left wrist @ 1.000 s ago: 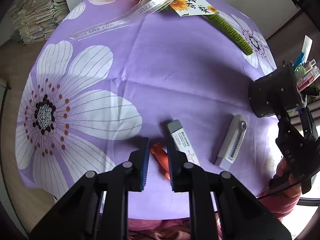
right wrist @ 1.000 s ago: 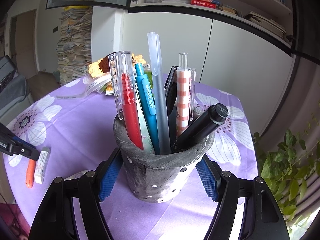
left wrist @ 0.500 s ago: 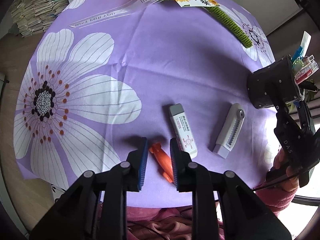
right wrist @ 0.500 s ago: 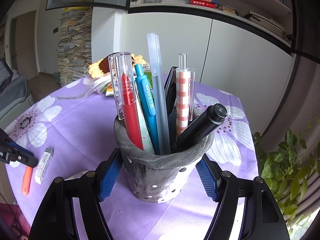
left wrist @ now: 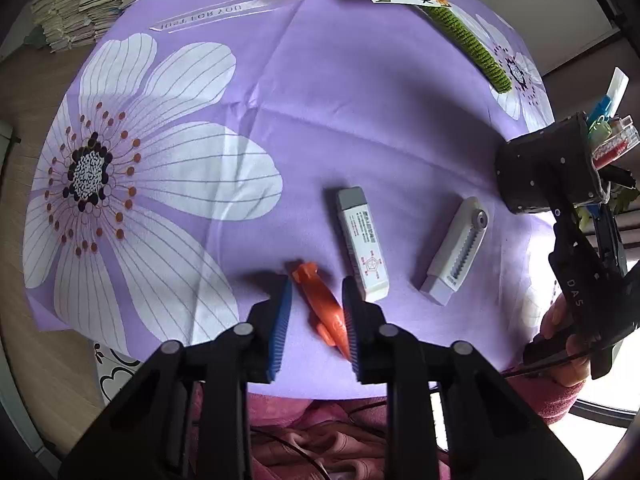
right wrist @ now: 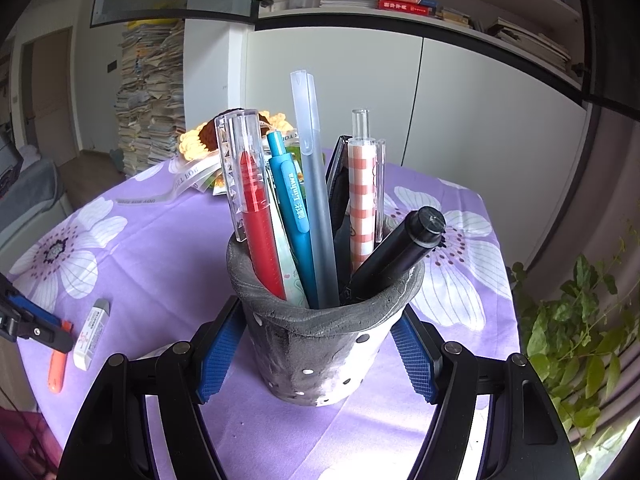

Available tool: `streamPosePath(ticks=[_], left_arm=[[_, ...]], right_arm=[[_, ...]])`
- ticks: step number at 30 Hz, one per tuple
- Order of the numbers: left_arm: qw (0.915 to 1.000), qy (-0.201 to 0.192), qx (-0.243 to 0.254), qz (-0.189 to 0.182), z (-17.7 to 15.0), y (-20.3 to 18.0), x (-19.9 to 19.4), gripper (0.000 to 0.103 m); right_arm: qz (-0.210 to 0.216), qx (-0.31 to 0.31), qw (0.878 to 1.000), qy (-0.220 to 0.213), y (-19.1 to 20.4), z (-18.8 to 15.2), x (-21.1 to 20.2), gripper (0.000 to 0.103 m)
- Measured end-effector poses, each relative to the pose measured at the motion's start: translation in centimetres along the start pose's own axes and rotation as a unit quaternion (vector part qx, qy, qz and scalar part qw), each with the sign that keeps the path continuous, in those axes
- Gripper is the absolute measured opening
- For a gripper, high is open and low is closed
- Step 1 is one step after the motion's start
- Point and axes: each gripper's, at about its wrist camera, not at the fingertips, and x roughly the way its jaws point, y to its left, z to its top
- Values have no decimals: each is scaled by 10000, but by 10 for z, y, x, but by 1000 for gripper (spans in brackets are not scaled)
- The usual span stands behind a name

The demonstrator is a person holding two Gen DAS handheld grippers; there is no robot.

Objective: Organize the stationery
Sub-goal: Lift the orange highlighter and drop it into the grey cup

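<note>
Stationery here lies on a round table under a purple cloth (left wrist: 360, 92) printed with large white flowers. The biggest piece is the dark grey pen pot (right wrist: 324, 332), speckled with small pale dots; it stands near the table's right edge, and the right gripper (right wrist: 316, 354) grips it, a blue pad pressed against each side. It holds at least six tall things: a red pen (right wrist: 256, 216) in a clear cap, a teal pen (right wrist: 290, 204), a frosted grey pen (right wrist: 316, 188), an orange-and-white checked pen (right wrist: 362, 208), a black marker (right wrist: 400, 252) leaning right, and a black flat piece behind them.

Three loose items lie on the cloth at the near edge. One pale grey utility knife (left wrist: 458, 256) with a toothed slider lies nearest the pot. One white eraser (left wrist: 362, 244) in a printed sleeve with a grey end lies left of it. One small orange pen-like piece (left wrist: 322, 304) lies leftmost, just beside the eraser.

The left gripper (left wrist: 316, 318) points down over the orange piece, which lies between its blue pads; the jaws are narrow and closing, the right pad seeming to touch it, the left pad clear of it.
</note>
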Motion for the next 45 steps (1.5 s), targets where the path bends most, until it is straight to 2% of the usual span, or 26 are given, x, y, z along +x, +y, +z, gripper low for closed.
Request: streamPosePath(ticks=[2,7,13,19,21,24,29,34,37,42,45], left_arm=[[10000,-45,23,28,3,0,0,11],[9994,-222,261,0,6,-7,-3,11],[9937,-997,497,73,10,-10,-36,11],[9854,-1550,647,-264,13,-17,-63,11],[9802,-1767,810,-379,16,-28,-72,11],[9672,-2191,1143,-582,24,-54,-90,11],[9386,-2845,1728,-912,33,-97,-121,11],[9178,-3030,2165,-1379,42,-134,-132,11],[9041,-3137,2475,-1516,46,-155,-132,11],[8923,-3095,2856,-1625,48,-178,-124,11],[8917,-3008,3065,-1432,47,-186,-109,11]], right_arm=[[-7,-3,10000,-3,0,0,0,73],[-2,24,10000,-26,-1,0,-1,73],[-1,23,10000,-29,-2,0,-1,73],[-5,8,10000,-29,-2,0,-1,73],[-17,-3,10000,-28,-2,-1,-1,73],[-49,-27,10000,-18,0,-1,0,73],[-78,-52,10000,-10,3,-1,1,73],[-96,-60,9999,-10,3,-1,1,73],[-101,-65,9999,-8,4,-1,1,73],[-92,-58,9999,4,5,-1,0,73],[-86,-54,9999,6,5,-1,0,73]])
